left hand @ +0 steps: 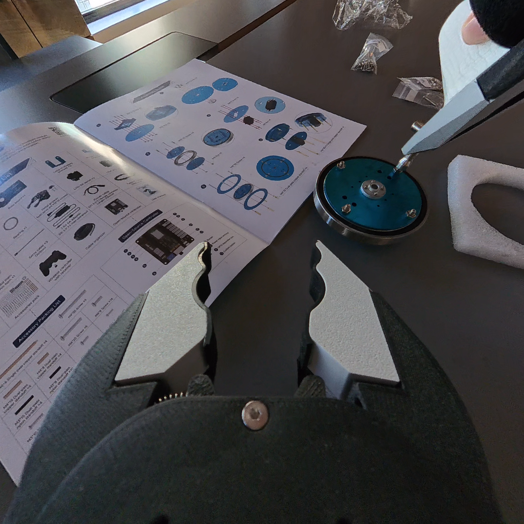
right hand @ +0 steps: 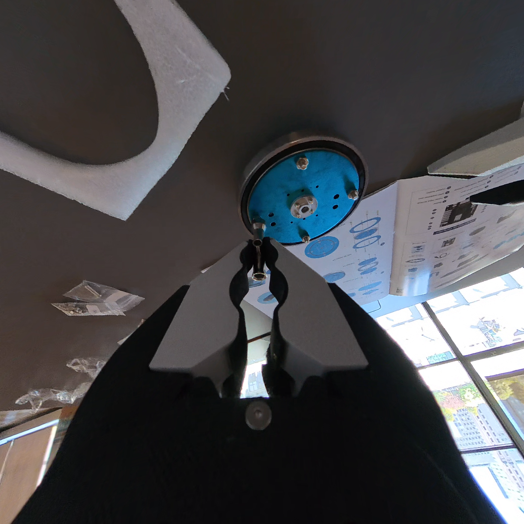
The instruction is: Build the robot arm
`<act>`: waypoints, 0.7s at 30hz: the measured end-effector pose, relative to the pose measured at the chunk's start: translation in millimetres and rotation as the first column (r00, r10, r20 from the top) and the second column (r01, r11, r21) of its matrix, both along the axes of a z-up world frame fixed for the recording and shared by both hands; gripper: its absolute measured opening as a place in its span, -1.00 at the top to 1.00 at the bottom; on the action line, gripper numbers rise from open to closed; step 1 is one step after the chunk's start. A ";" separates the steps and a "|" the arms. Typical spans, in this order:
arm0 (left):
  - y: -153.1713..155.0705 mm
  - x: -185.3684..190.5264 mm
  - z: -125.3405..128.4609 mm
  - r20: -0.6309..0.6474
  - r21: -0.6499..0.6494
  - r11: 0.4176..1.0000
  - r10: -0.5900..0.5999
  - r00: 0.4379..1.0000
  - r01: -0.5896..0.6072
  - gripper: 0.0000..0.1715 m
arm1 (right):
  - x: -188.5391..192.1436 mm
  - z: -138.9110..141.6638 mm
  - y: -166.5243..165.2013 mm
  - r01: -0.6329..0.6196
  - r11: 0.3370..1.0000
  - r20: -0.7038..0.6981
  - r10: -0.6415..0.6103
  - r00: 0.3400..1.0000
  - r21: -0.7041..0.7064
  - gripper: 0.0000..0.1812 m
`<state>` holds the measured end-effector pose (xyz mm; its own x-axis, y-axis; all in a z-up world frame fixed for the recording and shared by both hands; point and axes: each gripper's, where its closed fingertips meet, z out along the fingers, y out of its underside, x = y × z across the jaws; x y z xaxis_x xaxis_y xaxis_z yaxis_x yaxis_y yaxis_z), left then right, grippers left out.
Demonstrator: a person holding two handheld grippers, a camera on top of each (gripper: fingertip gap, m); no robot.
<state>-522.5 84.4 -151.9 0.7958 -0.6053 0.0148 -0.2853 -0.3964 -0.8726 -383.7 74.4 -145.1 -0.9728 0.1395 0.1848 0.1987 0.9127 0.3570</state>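
Note:
A round blue disc (left hand: 374,195) in a silver ring lies on the dark table; it also shows in the right wrist view (right hand: 303,195). It has a silver hub and three nuts on top. My right gripper (right hand: 258,246) is shut on a small silver socket wrench (right hand: 258,265). The wrench's tip sits on the fourth nut at the disc's rim (right hand: 258,226). In the left wrist view the right gripper (left hand: 408,151) comes in from the upper right. My left gripper (left hand: 262,246) is open and empty, hovering above the table just short of the disc.
An open instruction sheet (left hand: 158,181) lies left of the disc. A white foam frame (left hand: 482,204) lies to its right. Small plastic bags of hardware (left hand: 368,54) lie at the far side. A person's hand in a white sleeve (left hand: 470,34) holds the right gripper. My right tips are roughly 4 cm from the round blue disc (left hand: 374,195). My right wrist view (right hand: 315,199) looks at it from another angle.

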 end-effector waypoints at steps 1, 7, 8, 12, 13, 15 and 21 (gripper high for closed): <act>0.0 -0.2 0.1 -0.001 0.001 1.000 0.000 1.000 0.000 0.18 | 0.4 -0.6 0.9 -0.011 1.000 0.006 0.011 1.000 0.010 0.93; 0.0 -1.6 1.7 0.002 0.004 1.000 0.005 1.000 -0.005 0.18 | 0.3 -3.5 1.0 -0.035 0.999 0.027 0.034 0.999 0.028 0.93; 0.0 -1.9 1.9 0.004 0.004 1.000 0.006 1.000 -0.006 0.18 | -0.4 -3.4 1.3 -0.036 0.999 0.026 0.035 0.999 0.032 0.93; 0.0 -2.1 2.4 0.005 0.005 1.000 0.006 1.000 -0.006 0.18 | -2.2 -3.5 0.1 -0.106 0.992 0.027 0.104 0.994 0.076 0.93; -0.1 -2.0 2.4 0.004 0.005 1.000 0.006 1.000 -0.006 0.18 | -2.7 -3.5 -0.2 -0.139 0.986 0.028 0.137 0.990 0.092 0.93; -0.1 -1.8 2.5 0.005 0.005 1.000 0.005 1.000 -0.005 0.18 | -2.8 -3.5 -0.4 -0.185 0.977 0.028 0.183 0.983 0.109 0.92; -0.3 -1.3 3.0 0.006 0.007 1.000 0.004 1.000 -0.004 0.19 | -3.4 -3.8 -1.7 -0.357 0.929 0.072 0.351 0.934 0.101 0.93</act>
<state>-523.8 84.1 -148.9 0.7979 -0.6025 0.0150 -0.2786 -0.3909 -0.8773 -387.0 72.7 -148.9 -0.9640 -0.2337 0.1272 -0.1512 0.8747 0.4605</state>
